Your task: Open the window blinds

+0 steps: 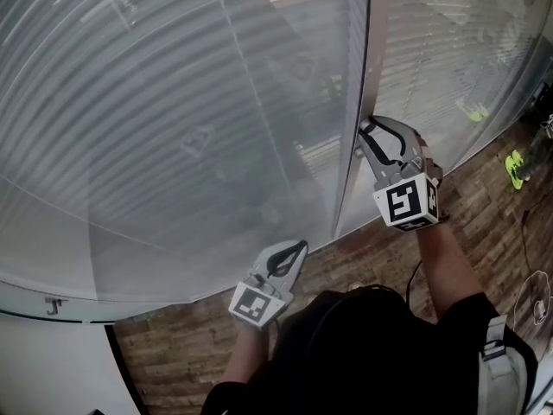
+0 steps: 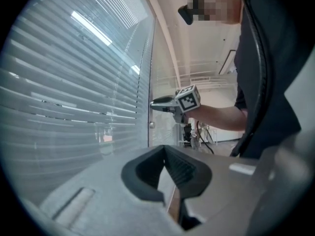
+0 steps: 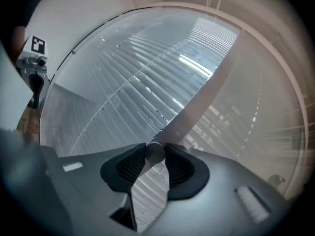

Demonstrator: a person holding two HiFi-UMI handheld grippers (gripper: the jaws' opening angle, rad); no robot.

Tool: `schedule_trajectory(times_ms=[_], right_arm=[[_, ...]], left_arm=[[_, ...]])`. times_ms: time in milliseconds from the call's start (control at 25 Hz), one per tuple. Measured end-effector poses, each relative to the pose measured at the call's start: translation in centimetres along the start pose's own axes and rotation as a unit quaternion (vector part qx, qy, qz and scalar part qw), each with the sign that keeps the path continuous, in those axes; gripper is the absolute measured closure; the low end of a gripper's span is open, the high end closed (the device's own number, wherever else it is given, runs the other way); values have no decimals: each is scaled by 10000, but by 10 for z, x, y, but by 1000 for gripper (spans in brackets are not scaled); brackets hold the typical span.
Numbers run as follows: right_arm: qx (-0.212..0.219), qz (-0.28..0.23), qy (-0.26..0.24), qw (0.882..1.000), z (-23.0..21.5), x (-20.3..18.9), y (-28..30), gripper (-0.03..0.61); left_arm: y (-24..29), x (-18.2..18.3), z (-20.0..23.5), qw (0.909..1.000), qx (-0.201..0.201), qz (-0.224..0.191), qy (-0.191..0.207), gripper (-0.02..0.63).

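Blinds [image 1: 173,102] cover the window ahead, slats closed. Your right gripper [image 3: 155,156] is clamped on the tilt wand [image 3: 194,97] at its lower end. It's probably light, stiff and slick, so pinch firmly near the tip and roll it. Left gripper [image 2: 165,156] has its jaws together, empty.

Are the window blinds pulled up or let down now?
Let down: in the head view the blinds hang with slats spread, reaching nearly to the wooden floor.

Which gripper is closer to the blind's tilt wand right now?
Right. The right gripper is clamped on the wand, with the rod between its pads. The left gripper hangs lower and to the left in the head view, jaws together, apart from the wand.
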State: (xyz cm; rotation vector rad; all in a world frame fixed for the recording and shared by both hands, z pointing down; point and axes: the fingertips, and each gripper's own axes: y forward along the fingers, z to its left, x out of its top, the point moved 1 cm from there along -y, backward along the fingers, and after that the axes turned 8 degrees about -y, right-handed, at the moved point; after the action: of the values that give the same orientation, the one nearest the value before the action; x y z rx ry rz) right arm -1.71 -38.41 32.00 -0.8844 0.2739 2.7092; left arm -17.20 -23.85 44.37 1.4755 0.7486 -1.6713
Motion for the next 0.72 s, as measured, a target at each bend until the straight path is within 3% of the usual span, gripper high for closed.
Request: schedule_trajectory(times_ms=[120, 320, 480, 720], right_arm=[[-20, -214, 816, 9964, -2, -2, 2, 453], [-153, -426, 2214, 9741, -6, -8, 2, 453], [-129, -584, 3332, 9410, -11, -14, 0, 453], [-133, -803, 4586, 8849, -13, -14, 0, 453]], left_arm=[[-1, 1, 0, 9999, -98, 26, 14, 609], [-1, 1, -2, 9995, -298, 97, 19, 609], [0, 1, -5, 9990, -433, 92, 16, 609], [-5, -2, -1, 9987, -506, 96, -25, 609]])
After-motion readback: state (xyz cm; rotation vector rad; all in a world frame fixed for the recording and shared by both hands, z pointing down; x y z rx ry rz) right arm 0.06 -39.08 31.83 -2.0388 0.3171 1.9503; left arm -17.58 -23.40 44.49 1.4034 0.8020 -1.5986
